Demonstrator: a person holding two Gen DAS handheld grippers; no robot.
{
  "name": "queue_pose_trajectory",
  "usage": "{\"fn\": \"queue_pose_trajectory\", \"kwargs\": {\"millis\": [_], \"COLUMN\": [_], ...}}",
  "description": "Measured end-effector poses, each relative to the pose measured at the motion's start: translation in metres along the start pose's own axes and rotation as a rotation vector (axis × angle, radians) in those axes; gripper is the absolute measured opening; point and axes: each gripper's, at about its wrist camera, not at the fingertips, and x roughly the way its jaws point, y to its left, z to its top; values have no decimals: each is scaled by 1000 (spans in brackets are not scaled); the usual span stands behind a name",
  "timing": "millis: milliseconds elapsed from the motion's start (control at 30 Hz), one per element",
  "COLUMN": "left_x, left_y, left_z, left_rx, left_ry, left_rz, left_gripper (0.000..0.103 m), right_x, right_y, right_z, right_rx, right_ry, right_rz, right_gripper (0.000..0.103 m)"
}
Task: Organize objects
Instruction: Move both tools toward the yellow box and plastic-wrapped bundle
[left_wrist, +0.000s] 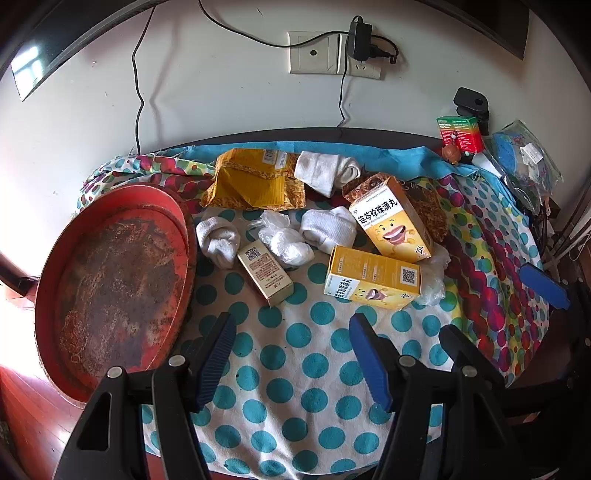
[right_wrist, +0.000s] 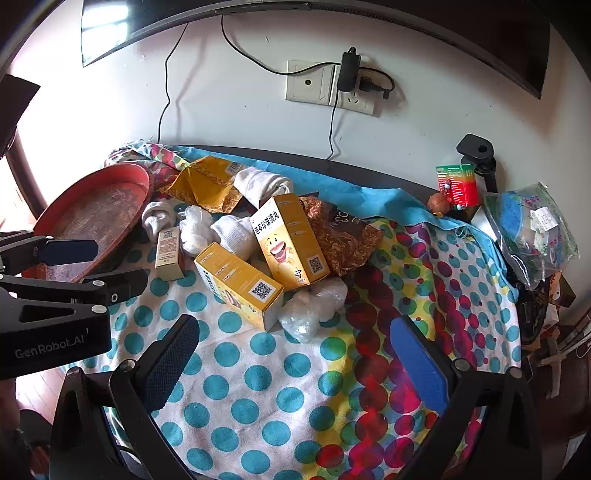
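I have both grippers released above the dotted cloth (left_wrist: 295, 354): left gripper (left_wrist: 293, 363) empty, right gripper (right_wrist: 295, 363) empty too. The two yellow cardboard medicine boxes (left_wrist: 371, 282) lie mid-table among rolled white socks (left_wrist: 327, 229), with the round red rusty metal tray (left_wrist: 110, 291) at the left edge

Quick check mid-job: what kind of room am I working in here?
Most likely a lived-in home room, not a lab: a table under a polka-dot cloth, a charger in a wall socket, and socks and medicine boxes scattered about.
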Motion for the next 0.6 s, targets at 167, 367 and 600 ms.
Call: {"fn": "queue_pose_trajectory", "kwargs": {"millis": [167, 367, 600], "left_x": [-1, -2, -3], "left_y": [-2, -5, -8], "left_z": [-1, -3, -6], "left_rx": [8, 17, 24], "left_ry": [-2, -1, 0], "left_rz": [5, 6, -3], "left_gripper": [65, 65, 65], "right_x": [-2, -4, -3], "right_y": [-1, -4, -17], "right_z": [-2, -5, -12], "right_rx": [-9, -4, 6], "right_ry": [-7, -10, -1], "right_rz": [-4, -4, -14], "right_gripper": [103, 103, 103]}}
